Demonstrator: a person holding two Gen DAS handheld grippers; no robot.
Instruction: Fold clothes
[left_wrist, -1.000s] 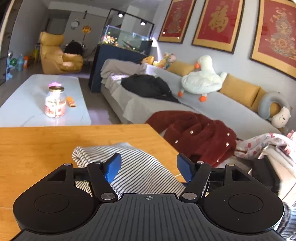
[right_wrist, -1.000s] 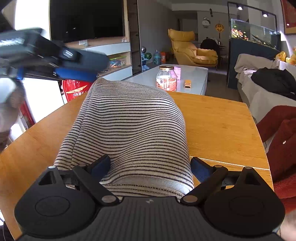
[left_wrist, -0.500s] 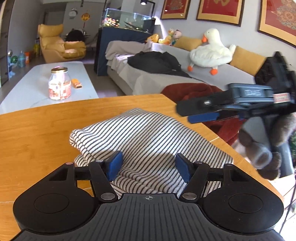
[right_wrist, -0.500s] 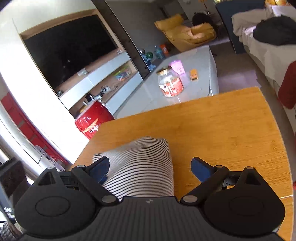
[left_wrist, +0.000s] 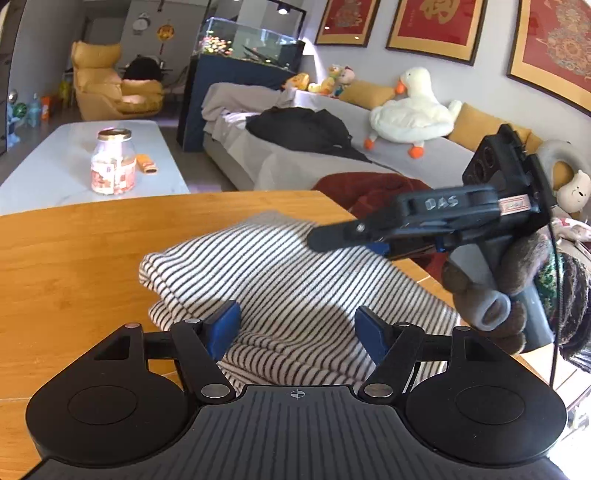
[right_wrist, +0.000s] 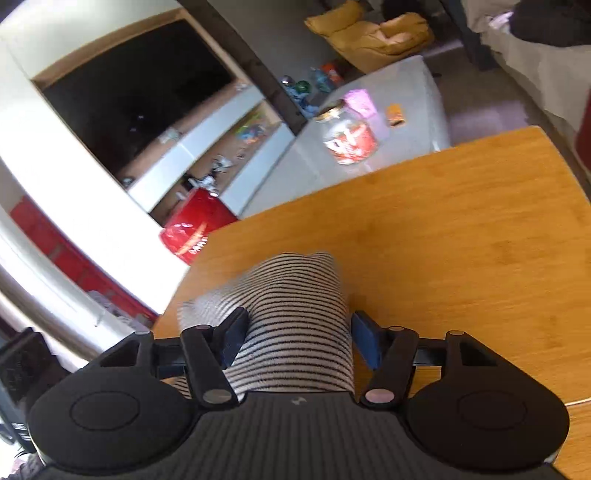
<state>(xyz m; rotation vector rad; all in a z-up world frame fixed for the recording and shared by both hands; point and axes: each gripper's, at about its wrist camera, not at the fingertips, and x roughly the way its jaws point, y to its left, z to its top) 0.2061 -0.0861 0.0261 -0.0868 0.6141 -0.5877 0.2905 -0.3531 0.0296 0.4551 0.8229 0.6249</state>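
Observation:
A black-and-white striped garment (left_wrist: 280, 273) lies folded in layers on the wooden table (left_wrist: 74, 251). My left gripper (left_wrist: 297, 332) hovers over its near edge; its jaws are opening, the blue pads apart with striped cloth showing between and below them. My right gripper (right_wrist: 299, 341), held by a gloved hand (left_wrist: 491, 284), reaches in from the right over the garment's far side. Its jaws are closing around a hump of the striped garment (right_wrist: 295, 314). The left pad meets the cloth; a thin gap shows at the right pad.
The table edge (left_wrist: 369, 229) runs close to the right of the garment, with a dark red coat (left_wrist: 369, 188) on the sofa beyond it. A glass jar (left_wrist: 110, 162) stands on the white coffee table behind. A red box (right_wrist: 192, 225) sits below the table's left side.
My left gripper has dropped lower over the garment. My right gripper swung in from the right, rolled, and narrowed its jaws around a fold of the cloth.

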